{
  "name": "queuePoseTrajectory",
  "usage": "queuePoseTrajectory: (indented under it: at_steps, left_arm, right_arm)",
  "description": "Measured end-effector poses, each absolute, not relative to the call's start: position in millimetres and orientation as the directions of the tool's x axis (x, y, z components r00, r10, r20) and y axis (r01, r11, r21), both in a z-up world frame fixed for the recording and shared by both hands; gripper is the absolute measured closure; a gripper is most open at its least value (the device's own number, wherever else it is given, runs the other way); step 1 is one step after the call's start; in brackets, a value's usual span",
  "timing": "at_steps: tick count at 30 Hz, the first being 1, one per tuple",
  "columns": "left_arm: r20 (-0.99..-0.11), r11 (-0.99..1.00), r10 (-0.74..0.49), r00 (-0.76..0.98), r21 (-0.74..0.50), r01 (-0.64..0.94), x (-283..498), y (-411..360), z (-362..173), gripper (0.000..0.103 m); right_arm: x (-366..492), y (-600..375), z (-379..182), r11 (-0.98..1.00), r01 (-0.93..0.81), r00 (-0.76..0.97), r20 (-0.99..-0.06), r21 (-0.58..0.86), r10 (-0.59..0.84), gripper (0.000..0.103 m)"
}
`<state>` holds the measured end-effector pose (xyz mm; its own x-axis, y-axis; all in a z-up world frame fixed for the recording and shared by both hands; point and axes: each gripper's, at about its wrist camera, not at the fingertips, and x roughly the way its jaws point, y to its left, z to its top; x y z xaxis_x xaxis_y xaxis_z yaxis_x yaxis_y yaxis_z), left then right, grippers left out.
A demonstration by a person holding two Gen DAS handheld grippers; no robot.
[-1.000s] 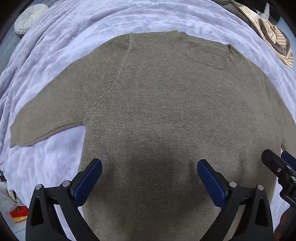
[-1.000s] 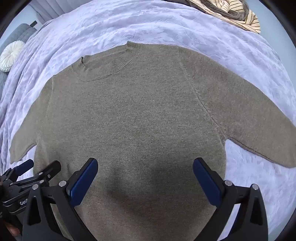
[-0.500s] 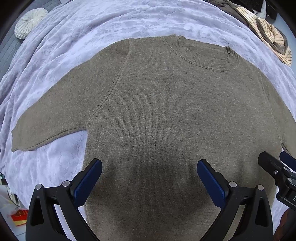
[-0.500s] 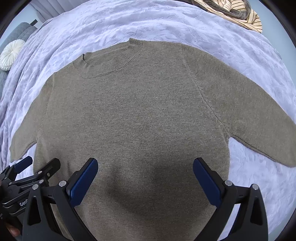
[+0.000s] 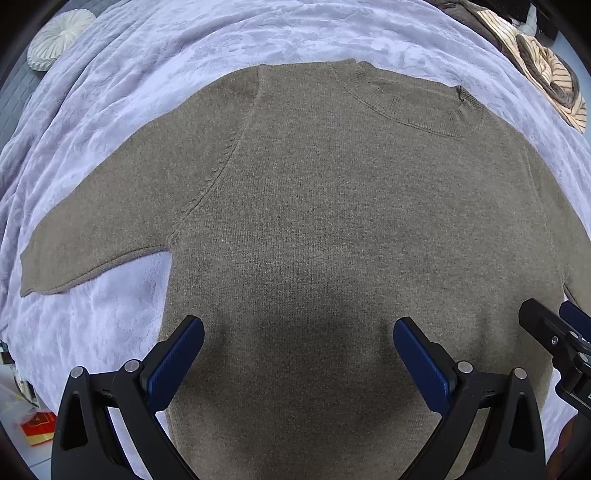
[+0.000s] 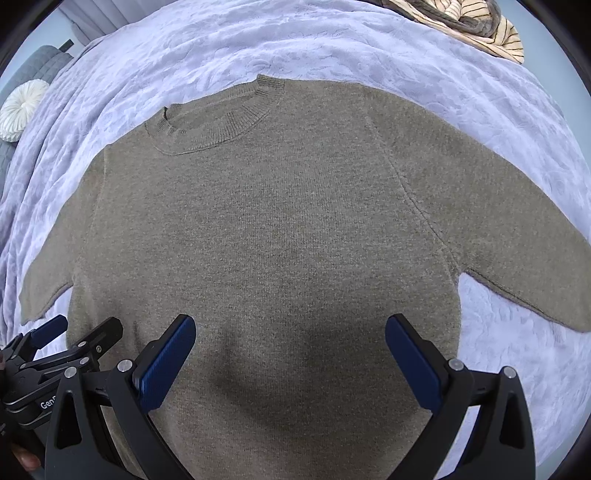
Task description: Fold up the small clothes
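Note:
An olive-brown knit sweater (image 5: 332, 221) (image 6: 280, 229) lies flat and face up on a lilac bedspread (image 5: 184, 51) (image 6: 332, 48), collar away from me, both sleeves spread out. My left gripper (image 5: 298, 339) hovers open over the sweater's lower left body, nothing between its blue pads. Over the lower right body my right gripper (image 6: 290, 338) is also open and holds nothing. Each gripper shows at the edge of the other's view: the right one (image 5: 554, 332), the left one (image 6: 74, 339). The hem is hidden below the frames.
A striped cream and brown garment (image 5: 546, 70) (image 6: 480, 26) lies bunched at the far right of the bed. A round white cushion (image 5: 59, 37) (image 6: 20, 109) sits at the far left. A red packet (image 5: 38, 428) lies on the floor beyond the bed's left edge.
Both grippers have drifted back slightly and stayed open. The sweater has not moved.

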<state>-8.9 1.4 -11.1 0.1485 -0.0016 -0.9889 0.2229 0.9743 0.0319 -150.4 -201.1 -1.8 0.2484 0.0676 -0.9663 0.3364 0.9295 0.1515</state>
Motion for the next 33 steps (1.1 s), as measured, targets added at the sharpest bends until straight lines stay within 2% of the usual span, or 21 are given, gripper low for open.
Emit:
queuePoseTrajectory:
  at_steps: [33]
  left_arm:
    - [-0.995,0.987,-0.004,0.103,0.012,0.158,1,39,-28,0.0]
  right_arm:
    - [-159,-199,2,0.923,0.352,0.253,-0.965,0.156,0.067,0.001]
